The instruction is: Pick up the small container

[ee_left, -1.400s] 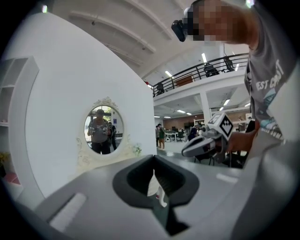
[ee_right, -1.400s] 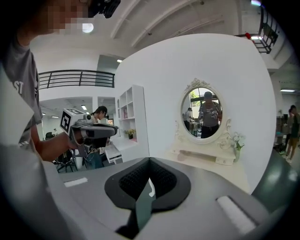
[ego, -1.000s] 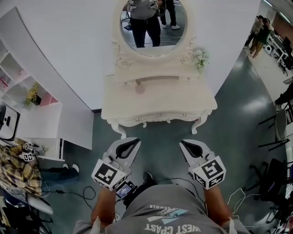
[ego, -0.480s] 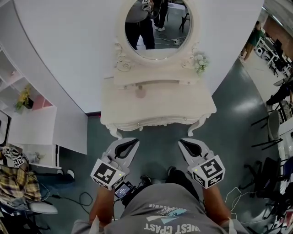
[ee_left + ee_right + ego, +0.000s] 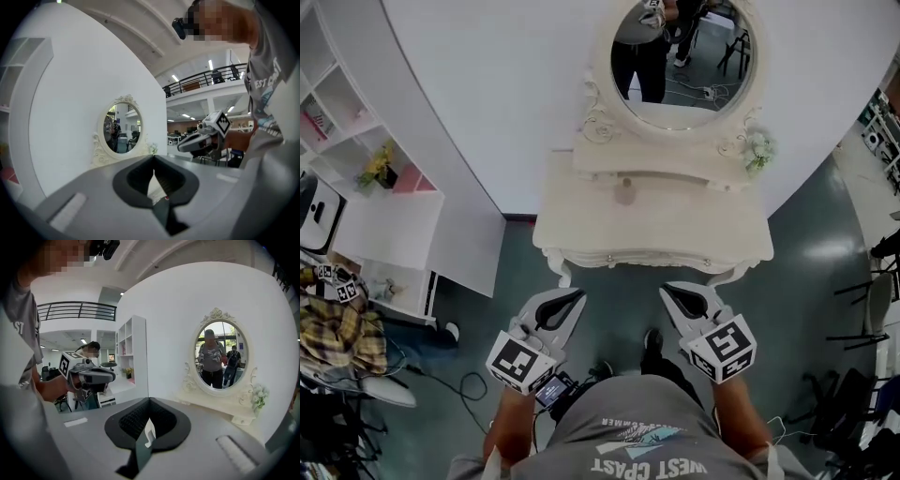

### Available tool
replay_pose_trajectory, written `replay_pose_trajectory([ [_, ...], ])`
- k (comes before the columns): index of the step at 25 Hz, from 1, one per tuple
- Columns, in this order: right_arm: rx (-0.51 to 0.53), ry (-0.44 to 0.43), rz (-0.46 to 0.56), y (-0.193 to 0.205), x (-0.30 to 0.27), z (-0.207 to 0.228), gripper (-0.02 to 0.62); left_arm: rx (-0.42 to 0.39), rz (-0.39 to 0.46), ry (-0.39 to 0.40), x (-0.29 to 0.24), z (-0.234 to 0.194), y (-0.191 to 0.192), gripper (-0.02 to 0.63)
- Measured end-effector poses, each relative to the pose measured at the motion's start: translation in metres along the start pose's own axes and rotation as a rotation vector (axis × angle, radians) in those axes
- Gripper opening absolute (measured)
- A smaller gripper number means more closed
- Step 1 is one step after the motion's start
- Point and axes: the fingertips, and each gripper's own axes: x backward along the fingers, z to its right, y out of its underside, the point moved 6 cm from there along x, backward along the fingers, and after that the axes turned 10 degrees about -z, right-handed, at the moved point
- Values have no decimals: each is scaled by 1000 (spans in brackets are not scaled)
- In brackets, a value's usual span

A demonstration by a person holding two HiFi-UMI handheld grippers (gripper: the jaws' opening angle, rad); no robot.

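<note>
Head view, with both gripper views. A person stands facing a white dressing table whose surface (image 5: 703, 230) lies below an oval mirror (image 5: 680, 56). The small container (image 5: 625, 193), a pale round thing, stands on that surface directly below the mirror, close to the raised ledge under the frame. It is too small here to tell whether it has a lid or what it holds. A sprig of flowers (image 5: 758, 150) sits at the mirror's lower right.

The left gripper (image 5: 569, 300) and right gripper (image 5: 677, 296) hang below the mirror, short of the surface's front edge and well apart from the container. On each, the fingers are pressed together with nothing between them.

Risks, as judged: fingers left closed would knock the container back toward the mirror or tip it rather than take it. A light round body may also roll or slip from a pinch set off-centre. A high approach could strike the ledge beneath the mirror.

Left of the mirror, a white shelf unit (image 5: 342, 98) holds small items; one compartment has a yellow plant (image 5: 375, 171).
</note>
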Motion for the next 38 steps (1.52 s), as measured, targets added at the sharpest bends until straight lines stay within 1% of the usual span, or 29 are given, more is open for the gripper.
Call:
replay_pose_trajectory([
  [3, 2, -25, 4, -5, -13, 23, 2, 9, -24, -29, -17, -8, -2, 3],
  [6, 13, -63, -3, -3, -21, 47, 2, 16, -31, -54, -41, -11, -8, 3],
  [8, 17, -88, -13, 1, -25, 66, 2, 24, -30, -76, -58, -8, -13, 3],
  [12, 25, -107, -7, 5, -21, 112, 2, 16, -29, -103, -95, 0, -31, 3],
  [16, 50, -147, 9, 3, -23, 152, 2, 4, -32, -159, -122, 8, -46, 3],
  [20, 70, -203, 24, 3, -29, 175, 2, -10, -44, -218, -139, 10, -56, 3],
  [23, 79, -224, 29, 4, -35, 192, 2, -8, -62, -246, -150, 10, -64, 3],
  [26, 63, -230, 24, 5, -45, 206, 2, -19, -75, -245, -158, 5, -64, 3],
  [29, 46, -223, 8, 2, -62, 214, 2, -22, -92, -248, -165, -17, -67, 3],
  [30, 42, -217, 0, 0, -68, 216, 2, -20, -89, -239, -168, -26, -65, 3],
  [35, 3, -160, -29, -14, -91, 214, 2, -10, -88, -146, -188, -70, -57, 3],
  [38, -17, -103, -39, -23, -103, 218, 2, -17, -86, -93, -205, -101, -56, 3],
])
